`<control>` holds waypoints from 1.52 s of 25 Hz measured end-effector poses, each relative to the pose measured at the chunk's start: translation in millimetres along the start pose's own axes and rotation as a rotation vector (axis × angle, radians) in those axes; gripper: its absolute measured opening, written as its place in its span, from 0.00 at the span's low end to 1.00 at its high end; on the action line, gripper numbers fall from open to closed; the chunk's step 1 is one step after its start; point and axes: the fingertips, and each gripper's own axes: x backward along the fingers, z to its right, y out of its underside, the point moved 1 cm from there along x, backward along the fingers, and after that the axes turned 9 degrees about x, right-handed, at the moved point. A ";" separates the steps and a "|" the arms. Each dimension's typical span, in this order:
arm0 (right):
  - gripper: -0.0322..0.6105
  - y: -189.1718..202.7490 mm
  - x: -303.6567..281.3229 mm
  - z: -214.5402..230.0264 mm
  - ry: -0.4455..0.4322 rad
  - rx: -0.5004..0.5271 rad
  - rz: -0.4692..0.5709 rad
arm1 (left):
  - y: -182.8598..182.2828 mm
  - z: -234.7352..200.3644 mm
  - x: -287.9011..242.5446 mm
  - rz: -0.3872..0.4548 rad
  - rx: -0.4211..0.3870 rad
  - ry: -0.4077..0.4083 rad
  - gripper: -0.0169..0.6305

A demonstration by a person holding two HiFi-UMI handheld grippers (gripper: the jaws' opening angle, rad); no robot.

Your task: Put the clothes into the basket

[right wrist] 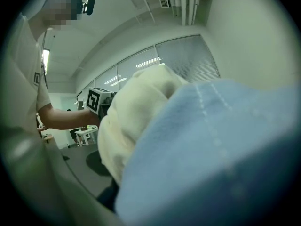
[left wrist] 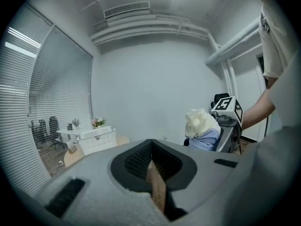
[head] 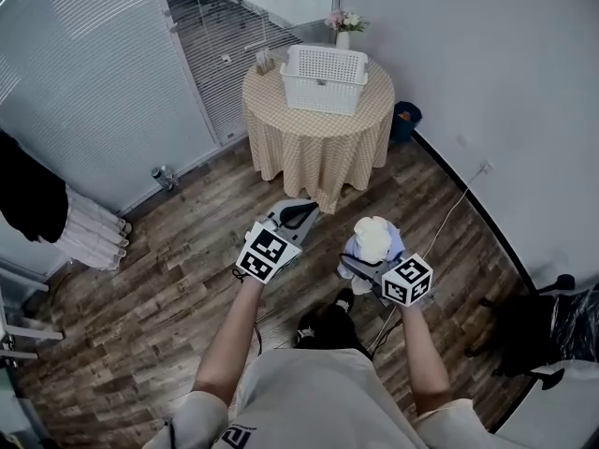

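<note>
- The floor [head: 140,288] between the person and the surface [head: 318,148] was the largest exposure. The basket [head: 325,78] stood well apart from both tongs, so the whole carry remained to be done. A pale cable [head: 456,209] ran across the boards on the right, near the feet. A snagged step there could have jolted the load loose.
- The basket, white and open-topped, sat on the surface toward its far side. A release made too early, over the near edge, would probably have sent the load down the checked cloth to the floor.
- The bundle of clothes [head: 372,241], a cream piece over a light blue piece, was held in the right tongs [head: 371,264], whose jaws stood wide and clamped on it. It filled the right gripper view, so that camera gave no sight of the basket and aiming had to rely on the head view. The cream piece bulged above the jaws and looked the likelier to slip out under a swing.
- The left tongs [left wrist: 152,172] were closed on nothing, jaws together, and hung just beside the load. They could not have caught a falling piece without first opening.
- A vase of flowers [head: 343,26] stood just beside the basket's far rim. An overshoot could have knocked it over.
</note>
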 end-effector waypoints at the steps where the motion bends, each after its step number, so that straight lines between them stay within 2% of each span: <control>1: 0.67 -0.8 -0.1 2.3 0.005 0.005 0.002 | 0.3 -1.2 -1.4 0.002 0.001 -0.001 0.05; 4: 0.67 -6.0 -2.9 15.6 0.023 0.030 0.008 | 2.2 -6.7 -10.0 0.009 -0.001 -0.003 0.05; 10: 0.67 -13.8 -22.3 45.0 0.005 0.072 -0.022 | 4.8 -23.0 -23.1 0.017 0.014 -0.013 0.05; 23: 0.67 -41.1 -108.2 121.9 -0.081 0.089 -0.016 | 12.1 -124.9 -65.7 -0.029 0.076 -0.099 0.05; 38: 0.67 -81.6 -163.7 236.8 -0.058 0.074 0.035 | -30.7 -210.6 -160.7 -0.028 0.060 -0.071 0.05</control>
